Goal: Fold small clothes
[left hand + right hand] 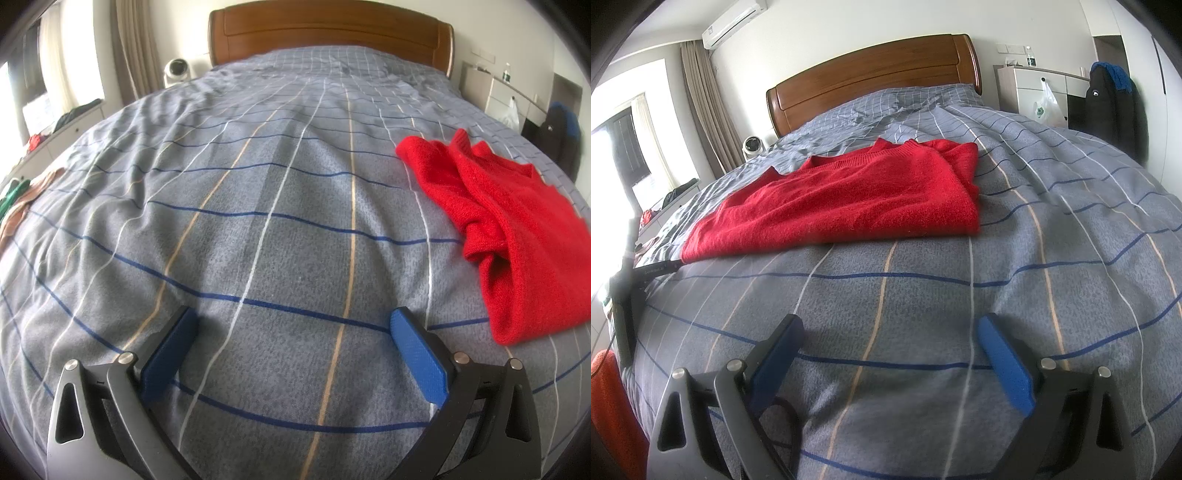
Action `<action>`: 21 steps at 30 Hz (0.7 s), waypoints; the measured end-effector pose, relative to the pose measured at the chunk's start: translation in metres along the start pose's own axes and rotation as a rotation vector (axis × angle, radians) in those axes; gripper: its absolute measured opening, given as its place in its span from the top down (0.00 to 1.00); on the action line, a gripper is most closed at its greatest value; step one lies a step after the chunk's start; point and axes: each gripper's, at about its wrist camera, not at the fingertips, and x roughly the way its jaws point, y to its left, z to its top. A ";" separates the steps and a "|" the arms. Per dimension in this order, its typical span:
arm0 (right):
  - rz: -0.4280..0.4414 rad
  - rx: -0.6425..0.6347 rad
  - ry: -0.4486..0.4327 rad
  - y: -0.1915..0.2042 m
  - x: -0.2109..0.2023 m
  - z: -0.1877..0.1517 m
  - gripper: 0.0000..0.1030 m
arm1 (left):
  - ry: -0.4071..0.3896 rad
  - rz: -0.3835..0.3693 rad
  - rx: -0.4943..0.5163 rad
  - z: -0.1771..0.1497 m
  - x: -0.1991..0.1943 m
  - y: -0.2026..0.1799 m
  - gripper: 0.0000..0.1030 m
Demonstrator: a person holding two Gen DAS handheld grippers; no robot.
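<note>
A red knitted sweater (517, 229) lies folded on the grey checked bedcover, at the right in the left wrist view; it also shows in the right wrist view (849, 199), ahead and slightly left. My left gripper (295, 321) is open and empty, low over the cover, with the sweater to its right. My right gripper (890, 328) is open and empty, a short way in front of the sweater's near edge. Both have blue pads.
The bed (258, 221) has a wooden headboard (328, 33). More clothes (18, 199) lie at the left edge of the bed. A white fan (753, 146) stands by the curtain. A white dresser (1034, 88) and a dark bag (1115, 103) stand at the right.
</note>
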 end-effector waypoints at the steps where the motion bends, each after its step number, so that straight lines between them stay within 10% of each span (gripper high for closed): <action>1: 0.000 0.000 0.000 0.000 0.000 0.000 0.08 | 0.000 0.000 0.000 0.000 0.000 0.000 0.00; 21: 0.000 0.000 -0.001 0.000 0.000 0.000 0.08 | 0.000 0.000 0.000 0.000 0.000 0.000 0.00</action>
